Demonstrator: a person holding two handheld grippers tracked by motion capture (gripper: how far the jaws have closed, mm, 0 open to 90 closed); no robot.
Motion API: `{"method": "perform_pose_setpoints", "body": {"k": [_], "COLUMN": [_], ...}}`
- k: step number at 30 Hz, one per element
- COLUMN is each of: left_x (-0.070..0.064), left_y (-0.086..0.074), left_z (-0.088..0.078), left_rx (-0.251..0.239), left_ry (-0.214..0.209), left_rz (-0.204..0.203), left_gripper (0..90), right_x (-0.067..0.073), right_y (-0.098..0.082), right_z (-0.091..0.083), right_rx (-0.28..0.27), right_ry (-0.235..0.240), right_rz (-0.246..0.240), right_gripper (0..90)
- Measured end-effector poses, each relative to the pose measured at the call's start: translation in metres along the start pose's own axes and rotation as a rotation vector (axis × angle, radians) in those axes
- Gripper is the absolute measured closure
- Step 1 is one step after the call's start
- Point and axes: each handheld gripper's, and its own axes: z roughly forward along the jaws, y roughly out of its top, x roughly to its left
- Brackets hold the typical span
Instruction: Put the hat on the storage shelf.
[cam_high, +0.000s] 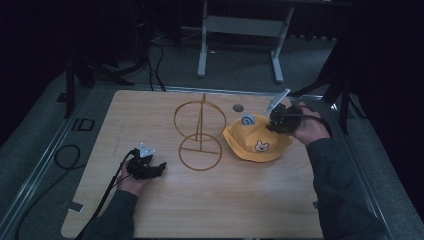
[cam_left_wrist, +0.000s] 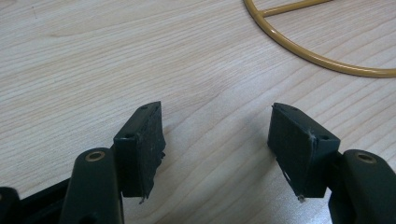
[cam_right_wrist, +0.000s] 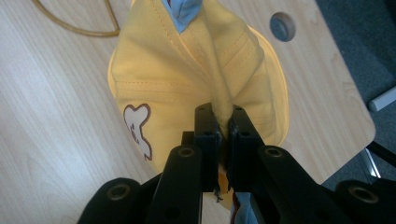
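On the wooden worktop, one wire stand is standing beside one yellow hat, whose far brim the right claw is pinching, hiding the fold; the left claw is lying spread, empty.

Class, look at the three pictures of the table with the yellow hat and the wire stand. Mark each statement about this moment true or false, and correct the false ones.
1. The right tongs are shut on a fold of the yellow hat. True.
2. The left tongs grip the wire stand. False: their jaws stand open over bare table, with the stand's base ring beyond them.
3. The hat hangs on the stand. False: it lies on the table beside the stand.
4. The hat bears a small animal patch. True.
5. A round hole shows in the tabletop near the hat. True.
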Motion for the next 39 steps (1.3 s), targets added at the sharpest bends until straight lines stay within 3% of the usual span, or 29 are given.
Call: {"method": "perform_pose_setpoints", "body": {"k": [12,24,39], "left_x": [0.000,0.000,0.000], "left_y": [0.000,0.000,0.000], "left_z": [0.000,0.000,0.000], "left_rx": [0.000,0.000,0.001], "left_ry": [0.001,0.000,0.000], "left_rz": [0.000,0.000,-0.001], "left_gripper": [36.3,36.3,36.3], "right_x": [-0.008,-0.015,-0.021], "right_y": [-0.008,-0.013,-0.013], "right_z": [-0.022,-0.039,-0.057], "right_rx": [-0.101,-0.242,-0.352], "right_ry": [-0.030,-0.038,-0.057], "right_rz": [0.070,0.149,0.224], "right_gripper": [85.1,85.1,85.1]}}
